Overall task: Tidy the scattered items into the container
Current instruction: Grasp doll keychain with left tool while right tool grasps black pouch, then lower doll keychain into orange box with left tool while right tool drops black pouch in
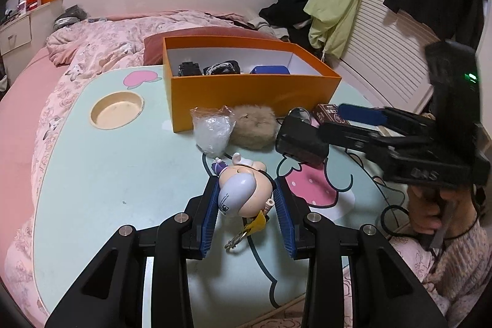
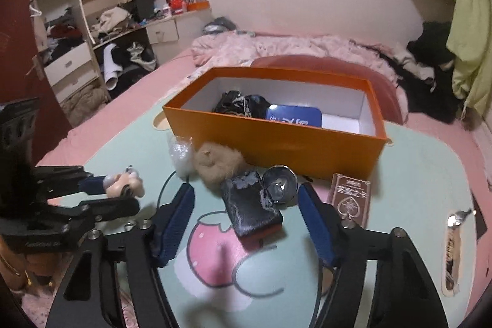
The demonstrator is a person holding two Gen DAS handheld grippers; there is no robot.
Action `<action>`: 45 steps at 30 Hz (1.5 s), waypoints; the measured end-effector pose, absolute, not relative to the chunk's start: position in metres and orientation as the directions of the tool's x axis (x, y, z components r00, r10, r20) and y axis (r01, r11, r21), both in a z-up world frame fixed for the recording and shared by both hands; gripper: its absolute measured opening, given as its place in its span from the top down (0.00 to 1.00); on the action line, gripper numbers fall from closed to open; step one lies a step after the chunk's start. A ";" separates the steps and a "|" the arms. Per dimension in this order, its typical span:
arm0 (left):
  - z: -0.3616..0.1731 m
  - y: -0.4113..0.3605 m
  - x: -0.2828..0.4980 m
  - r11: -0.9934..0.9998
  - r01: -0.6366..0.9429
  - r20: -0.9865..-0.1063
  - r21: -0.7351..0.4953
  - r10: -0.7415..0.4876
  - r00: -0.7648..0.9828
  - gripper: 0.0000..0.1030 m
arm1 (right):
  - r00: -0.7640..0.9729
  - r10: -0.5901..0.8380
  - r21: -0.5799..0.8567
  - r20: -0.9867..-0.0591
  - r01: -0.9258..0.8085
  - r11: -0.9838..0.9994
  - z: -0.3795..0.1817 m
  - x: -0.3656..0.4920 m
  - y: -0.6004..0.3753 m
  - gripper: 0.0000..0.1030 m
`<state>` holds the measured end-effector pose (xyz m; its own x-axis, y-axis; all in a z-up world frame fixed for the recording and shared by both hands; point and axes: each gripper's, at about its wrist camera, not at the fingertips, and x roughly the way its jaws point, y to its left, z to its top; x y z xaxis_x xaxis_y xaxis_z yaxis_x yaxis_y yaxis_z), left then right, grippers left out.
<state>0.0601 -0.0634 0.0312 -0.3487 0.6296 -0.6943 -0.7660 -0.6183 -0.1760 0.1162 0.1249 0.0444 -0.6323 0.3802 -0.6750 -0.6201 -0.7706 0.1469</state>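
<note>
An orange box (image 1: 246,96) stands at the back of the mint lap table (image 1: 107,174); it also shows in the right wrist view (image 2: 276,143), holding black items and a blue tin (image 2: 293,116). My left gripper (image 1: 246,205) is open, its blue pads on either side of a small figurine keychain (image 1: 243,192) lying on the table, with gaps on both sides. My right gripper (image 2: 246,211) is open around a worn black case (image 2: 250,205), not touching it. In the left wrist view the right gripper (image 1: 310,128) hovers over that case (image 1: 299,143).
In front of the box lie a clear plastic bag (image 1: 212,129), a tan fur pouch (image 1: 253,126), a round metal piece (image 2: 279,183) and a brown card box (image 2: 350,199). A cup recess (image 1: 117,109) sits at the table's left. A keyring tag (image 2: 453,245) lies far right. Pink bedding surrounds the table.
</note>
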 end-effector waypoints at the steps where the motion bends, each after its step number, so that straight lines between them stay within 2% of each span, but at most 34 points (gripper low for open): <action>1: 0.031 -0.064 0.060 -0.618 -0.766 -0.694 -0.177 0.630 -0.348 0.64 | -0.633 0.360 0.159 -0.685 -0.612 -0.774 0.041 0.113 0.129 0.49; 2: 0.031 -0.064 0.060 -0.618 -0.765 -0.694 -0.179 0.631 -0.347 0.64 | -0.628 0.350 0.159 -0.696 -0.609 -0.777 0.036 0.109 0.133 0.52; 5: 0.030 -0.064 0.059 -0.617 -0.765 -0.693 -0.184 0.634 -0.344 0.64 | -0.583 0.347 0.132 -0.735 -0.625 -0.769 0.022 0.098 0.139 0.52; 7: 0.030 -0.065 0.059 -0.617 -0.765 -0.693 -0.185 0.634 -0.343 0.64 | -0.559 0.314 0.143 -0.768 -0.627 -0.766 0.012 0.093 0.142 0.62; 17: 0.032 -0.066 0.059 -0.611 -0.767 -0.685 -0.195 0.645 -0.340 0.64 | -0.596 0.261 0.211 -0.759 -0.605 -0.767 0.010 0.117 0.114 0.62; 24: 0.048 -0.059 0.056 -0.590 -0.780 -0.653 -0.211 0.678 -0.337 0.64 | -0.651 0.308 0.273 -0.694 -0.634 -0.724 0.039 0.138 0.111 0.62; 29: 0.079 -0.044 0.043 -0.583 -0.794 -0.604 -0.175 0.700 -0.381 0.64 | -0.645 0.371 0.238 -0.668 -0.658 -0.715 0.066 0.130 0.124 0.62; 34: 0.107 -0.019 0.013 -0.623 -0.773 -0.578 -0.115 0.675 -0.458 0.64 | -0.566 0.429 0.192 -0.704 -0.734 -0.652 0.083 0.116 0.160 0.62; 45: 0.086 0.031 -0.052 -0.679 -0.724 -0.649 -0.122 0.606 -0.460 0.64 | -0.477 0.469 0.160 -0.743 -0.807 -0.568 0.072 0.076 0.234 0.62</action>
<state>-0.0516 0.0313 0.0864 -0.4596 0.6062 -0.6491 -0.7240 -0.6790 -0.1215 0.0764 0.2344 0.0716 -0.4773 0.4694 -0.7429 -0.8075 -0.5678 0.1600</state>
